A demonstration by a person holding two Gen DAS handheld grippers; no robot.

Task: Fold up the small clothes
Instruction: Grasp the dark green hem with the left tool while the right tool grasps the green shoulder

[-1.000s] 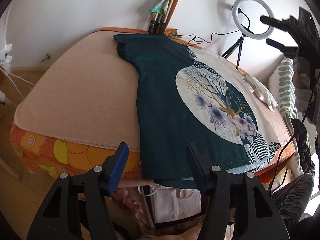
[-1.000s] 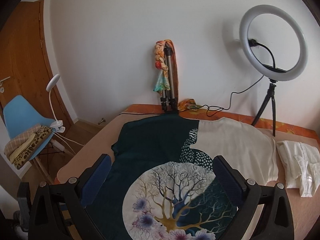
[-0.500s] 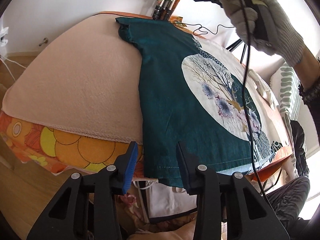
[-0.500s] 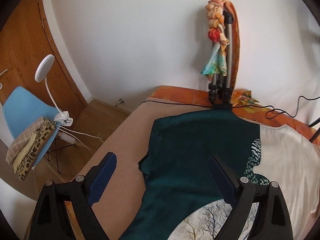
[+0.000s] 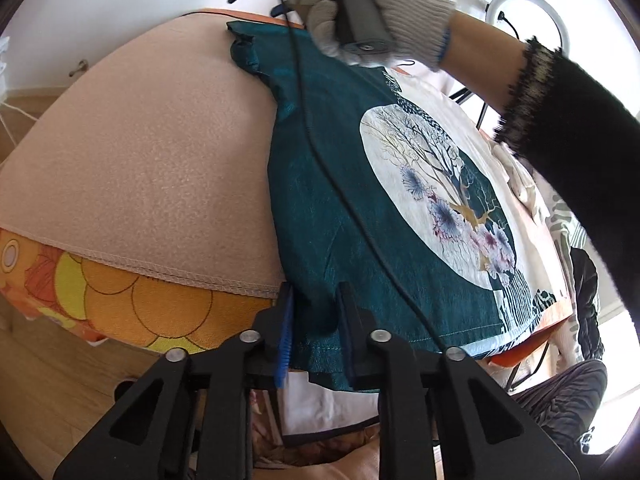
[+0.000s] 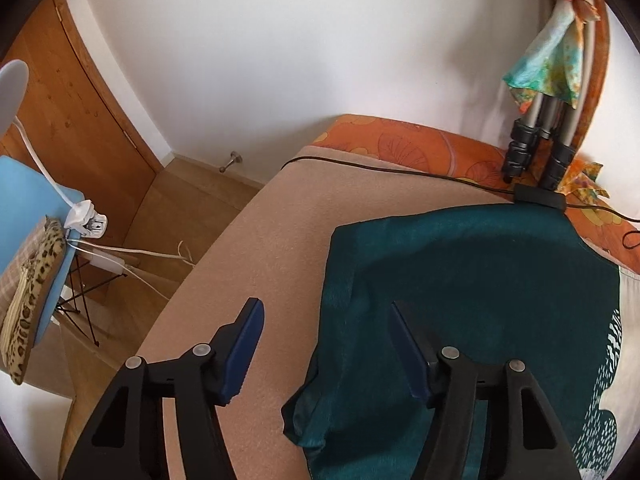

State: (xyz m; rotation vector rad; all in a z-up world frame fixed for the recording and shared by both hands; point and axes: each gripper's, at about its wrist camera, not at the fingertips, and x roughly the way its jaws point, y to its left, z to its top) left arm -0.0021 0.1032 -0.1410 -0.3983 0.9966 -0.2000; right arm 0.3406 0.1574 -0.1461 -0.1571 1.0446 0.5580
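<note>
A dark teal T-shirt (image 5: 332,184) with a round white tree-and-flower print lies flat on the beige blanket (image 5: 152,152). My left gripper (image 5: 314,320) sits at the shirt's bottom hem corner, its jaws narrowed around the hem edge but still apart. My right gripper (image 6: 326,334) is open above the shirt's left sleeve and shoulder (image 6: 440,280). One finger is over the blanket and the other over the teal cloth. In the left wrist view, the gloved hand holding the right gripper (image 5: 360,12) hovers at the shirt's far end.
A tripod (image 6: 544,140) with a colourful scarf stands at the far table edge, with a black cable (image 6: 400,170) beside it. A ring light (image 5: 524,12) and a folded white cloth (image 5: 520,176) are at the right. A blue chair (image 6: 24,240) stands left of the table.
My left gripper has moved in to the hem corner and its jaws have narrowed. My right gripper has moved forward and down toward the left sleeve and has narrowed somewhat.
</note>
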